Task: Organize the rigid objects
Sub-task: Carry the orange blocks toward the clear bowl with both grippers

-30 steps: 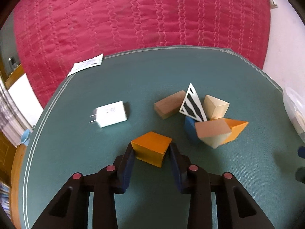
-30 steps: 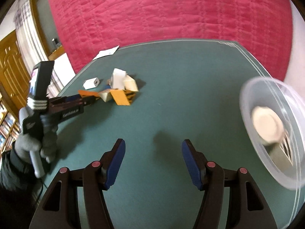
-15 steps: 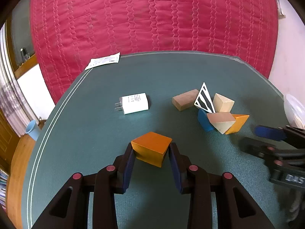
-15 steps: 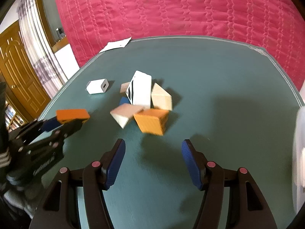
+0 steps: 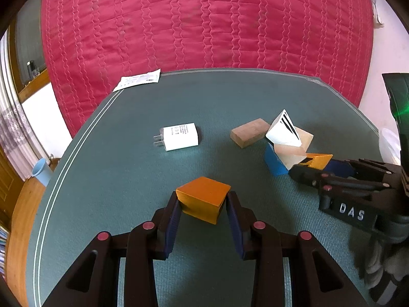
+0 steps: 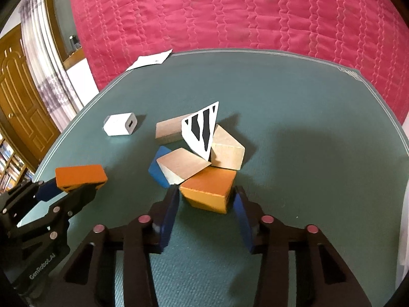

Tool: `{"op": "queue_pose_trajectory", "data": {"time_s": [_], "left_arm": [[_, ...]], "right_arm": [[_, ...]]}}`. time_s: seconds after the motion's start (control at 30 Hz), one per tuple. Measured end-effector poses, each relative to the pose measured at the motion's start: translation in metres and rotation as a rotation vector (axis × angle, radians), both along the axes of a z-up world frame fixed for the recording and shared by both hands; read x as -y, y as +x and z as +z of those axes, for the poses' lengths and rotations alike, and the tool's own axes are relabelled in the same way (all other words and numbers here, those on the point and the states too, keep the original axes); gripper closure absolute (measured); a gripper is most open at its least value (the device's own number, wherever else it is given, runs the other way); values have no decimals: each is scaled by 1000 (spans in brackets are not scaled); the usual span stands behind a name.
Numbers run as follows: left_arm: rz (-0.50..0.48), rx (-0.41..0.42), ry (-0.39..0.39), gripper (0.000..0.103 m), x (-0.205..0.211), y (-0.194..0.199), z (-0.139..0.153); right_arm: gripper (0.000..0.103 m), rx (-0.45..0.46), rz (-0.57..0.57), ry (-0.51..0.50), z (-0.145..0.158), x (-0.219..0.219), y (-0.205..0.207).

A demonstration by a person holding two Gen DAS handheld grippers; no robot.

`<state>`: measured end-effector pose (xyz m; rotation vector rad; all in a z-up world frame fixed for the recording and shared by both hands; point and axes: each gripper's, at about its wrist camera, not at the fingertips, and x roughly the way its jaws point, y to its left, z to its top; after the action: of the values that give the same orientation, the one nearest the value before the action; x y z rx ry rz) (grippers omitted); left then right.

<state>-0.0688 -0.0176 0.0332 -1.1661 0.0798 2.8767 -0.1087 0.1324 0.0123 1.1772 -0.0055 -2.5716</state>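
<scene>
My left gripper [image 5: 202,199] is shut on an orange block [image 5: 203,199] and holds it above the green table; the block also shows in the right wrist view [image 6: 80,175]. My right gripper [image 6: 205,197] is open, its fingers on either side of a second orange block [image 6: 208,189] at the near edge of a pile. The pile holds a blue block [image 6: 158,166], a pale wedge [image 6: 182,165], a light wooden block [image 6: 227,151], a white zebra-striped triangle [image 6: 202,130] and a tan block [image 6: 168,129].
A white charger plug [image 5: 180,136] lies left of the pile. A paper slip [image 5: 139,79] sits at the table's far edge. A clear plastic container [image 5: 389,144] is at the far right. A red quilted cover [image 5: 204,25] hangs behind the table.
My right gripper has moved in toward the pile and now straddles the second orange block. My left gripper has kept the orange block and drawn back from the pile.
</scene>
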Motion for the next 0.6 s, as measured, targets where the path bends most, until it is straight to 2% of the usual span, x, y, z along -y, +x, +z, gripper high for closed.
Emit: {"op": "queue_pose_trajectory", "data": {"time_s": [0.03, 0.3, 0.6], "left_arm": [[1, 0, 0, 65, 0, 0, 0], [0, -1, 1, 65, -1, 2, -1], [-16, -16, 6, 65, -5, 7, -1]], "right_arm": [[67, 2, -8, -5, 0, -2, -1], [72, -7, -27, -13, 1, -14, 2], [72, -24, -37, -13, 7, -36, 26]]}}
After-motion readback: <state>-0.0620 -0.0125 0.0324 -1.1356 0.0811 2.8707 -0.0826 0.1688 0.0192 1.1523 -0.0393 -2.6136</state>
